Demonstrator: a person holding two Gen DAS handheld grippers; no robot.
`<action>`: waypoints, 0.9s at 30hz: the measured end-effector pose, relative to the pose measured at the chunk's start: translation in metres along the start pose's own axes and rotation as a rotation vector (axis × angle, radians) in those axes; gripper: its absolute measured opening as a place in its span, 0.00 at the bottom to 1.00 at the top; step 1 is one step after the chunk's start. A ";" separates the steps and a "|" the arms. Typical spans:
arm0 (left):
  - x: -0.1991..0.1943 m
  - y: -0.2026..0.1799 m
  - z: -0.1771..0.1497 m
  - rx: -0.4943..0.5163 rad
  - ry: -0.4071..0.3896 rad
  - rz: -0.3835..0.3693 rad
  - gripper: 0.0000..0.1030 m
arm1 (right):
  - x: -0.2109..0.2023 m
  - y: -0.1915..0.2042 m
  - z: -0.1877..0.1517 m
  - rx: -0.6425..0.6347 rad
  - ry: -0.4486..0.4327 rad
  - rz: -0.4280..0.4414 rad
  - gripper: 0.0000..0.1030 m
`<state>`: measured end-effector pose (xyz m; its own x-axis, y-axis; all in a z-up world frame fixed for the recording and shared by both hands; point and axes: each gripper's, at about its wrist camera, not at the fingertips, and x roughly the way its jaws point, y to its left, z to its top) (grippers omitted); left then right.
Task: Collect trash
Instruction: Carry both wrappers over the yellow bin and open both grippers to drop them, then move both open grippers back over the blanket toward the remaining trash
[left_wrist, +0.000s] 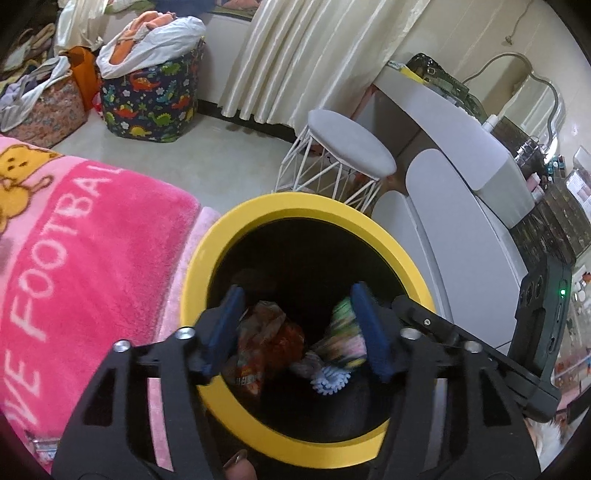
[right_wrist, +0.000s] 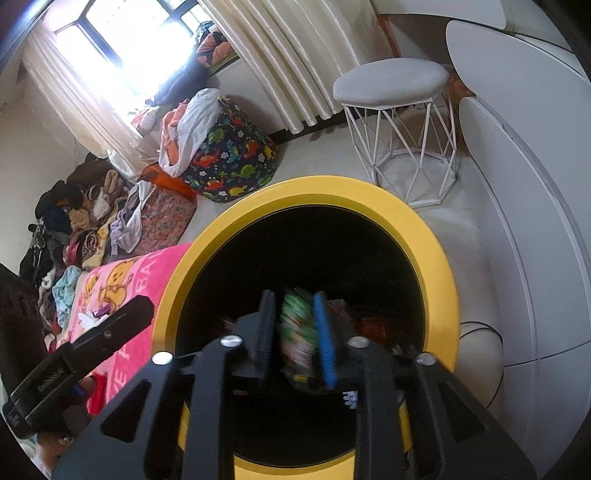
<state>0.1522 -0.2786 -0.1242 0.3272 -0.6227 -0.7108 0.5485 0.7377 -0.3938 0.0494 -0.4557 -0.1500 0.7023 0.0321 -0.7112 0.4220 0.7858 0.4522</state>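
- Trash: crumpled wrappers (left_wrist: 266, 343) in yellow-rimmed bin (left_wrist: 207, 258), below both tongs.
- Left gripper (left_wrist: 295, 328): wide, empty.
- Right gripper (right_wrist: 294, 328): narrow; blurred green wrapper (right_wrist: 297, 321) between fingers, grip unclear.
- Pink blanket (left_wrist: 92, 240) left of tongs; white stool (left_wrist: 347, 151) beyond.

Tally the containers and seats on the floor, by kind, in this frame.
Yellow-rimmed bin: 1
Dinosaur-print basket: 1
Floral basket: 1
White wire stool: 1
Total: 4
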 end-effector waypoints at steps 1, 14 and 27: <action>-0.003 0.001 0.000 0.000 -0.006 0.003 0.62 | -0.001 0.002 0.000 -0.004 -0.003 0.000 0.32; -0.064 0.032 0.003 -0.014 -0.148 0.138 0.89 | -0.004 0.048 -0.007 -0.095 -0.001 0.057 0.51; -0.115 0.079 -0.001 -0.095 -0.245 0.211 0.89 | 0.002 0.112 -0.031 -0.230 0.049 0.114 0.53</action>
<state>0.1572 -0.1483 -0.0743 0.6076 -0.4889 -0.6259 0.3780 0.8711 -0.3135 0.0804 -0.3487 -0.1172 0.7068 0.1537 -0.6905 0.1964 0.8952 0.4002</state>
